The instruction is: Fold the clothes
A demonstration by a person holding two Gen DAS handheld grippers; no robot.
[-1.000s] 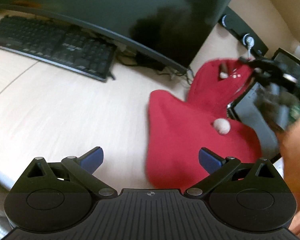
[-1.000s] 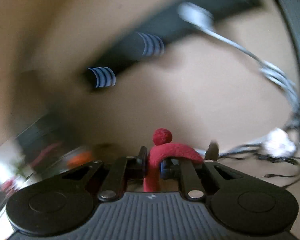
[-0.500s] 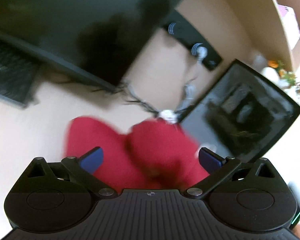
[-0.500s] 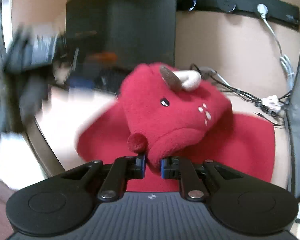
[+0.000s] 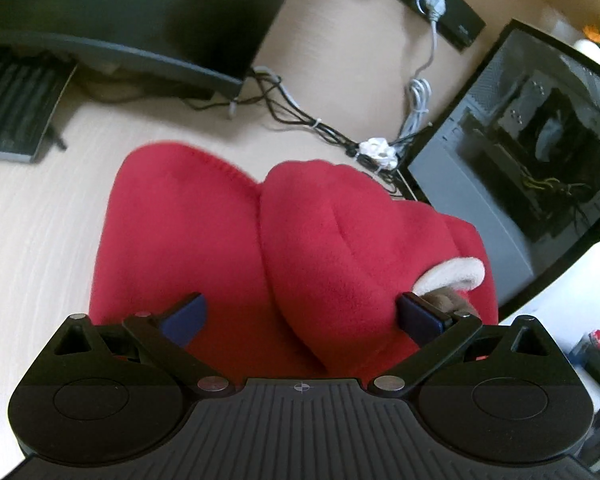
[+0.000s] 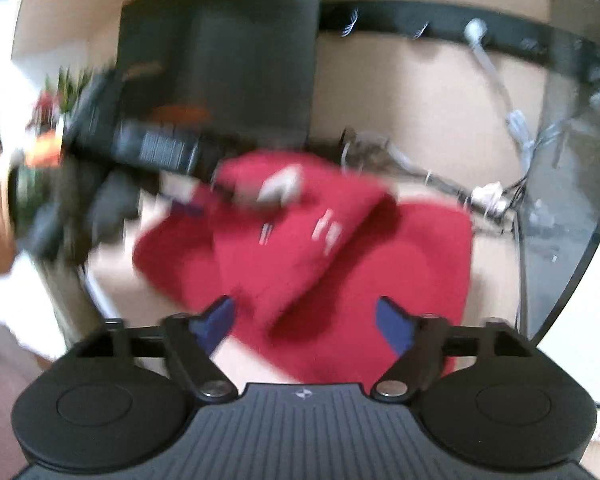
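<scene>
A red fleece garment [image 5: 188, 240] lies on the light wooden desk [image 5: 28, 216], its hood [image 5: 340, 248] folded over the body, a cream horn [image 5: 452, 276] showing at the hood's right edge. My left gripper [image 5: 300, 320] is open, its blue pads low over the garment's near part, one on each side of the hood. In the blurred right wrist view the same garment [image 6: 400, 272] lies with the hood [image 6: 292, 240] on top. My right gripper [image 6: 304, 324] is open and empty just above the garment's near edge. The left gripper [image 6: 156, 152] shows at the left.
A curved monitor [image 5: 120, 8] and a keyboard [image 5: 12, 112] stand at the back left. Tangled cables [image 5: 312, 128] run behind the garment. A glass-sided computer case [image 5: 520, 160] stands close on the right. A black strip [image 5: 432, 0] runs along the back wall.
My right gripper has opened and let go of the hood, which now lies folded on the garment's body. My left gripper has moved in over the garment.
</scene>
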